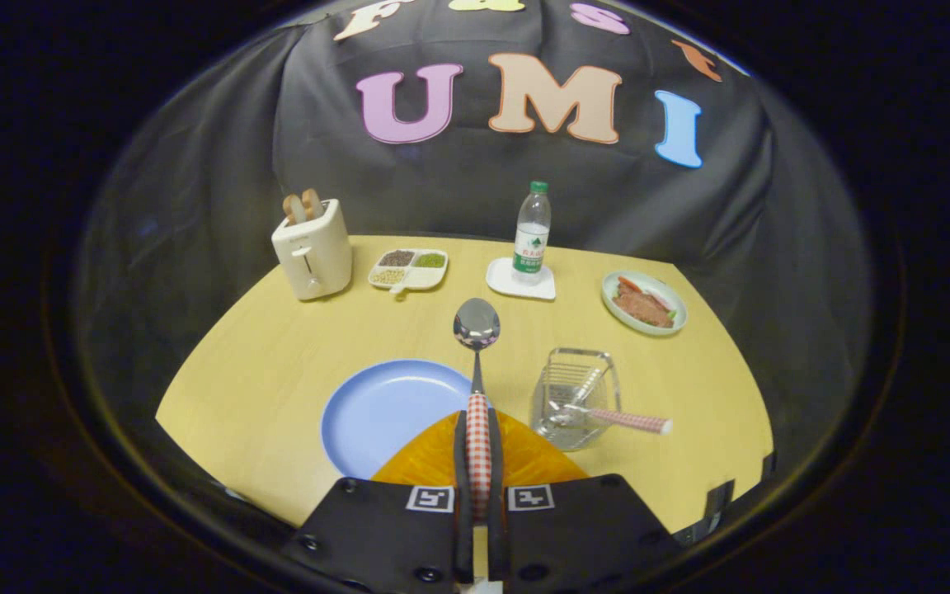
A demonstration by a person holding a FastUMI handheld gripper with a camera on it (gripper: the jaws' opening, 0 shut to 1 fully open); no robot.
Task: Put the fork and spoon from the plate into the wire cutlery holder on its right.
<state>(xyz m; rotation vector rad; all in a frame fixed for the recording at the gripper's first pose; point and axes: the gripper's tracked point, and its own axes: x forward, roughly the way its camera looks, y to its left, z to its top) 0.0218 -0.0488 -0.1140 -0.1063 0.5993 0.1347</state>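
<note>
Roughly halfway through: the fork (607,417) already rests in the wire cutlery holder (576,396), tines down inside the basket and its checked handle leaning out over the holder's right rim, while the spoon (477,363) is lifted off the blue plate (384,408), which now lies bare just left of the jaws. The gripper (478,462) has its jaws closed on the spoon's checked handle, one on each side, with the steel neck and bowl projecting straight ahead beyond them, above the desk (261,371). Judging from this arrangement, what remains is to carry the spoon rightward to the holder, which stands near the plate on its right, and release it beside the fork. Beyond these, along the far side of the desk, stand a toaster (312,247) holding two slices of bread, a divided tray (409,270) with different grains or beans in its compartments, a water bottle (532,235) upright on a white square coaster (520,280), and a pale green dish (644,303) carrying food that looks like sliced meat. An orange surface (434,462) lies beneath the jaws; what it is cannot be told.
</note>
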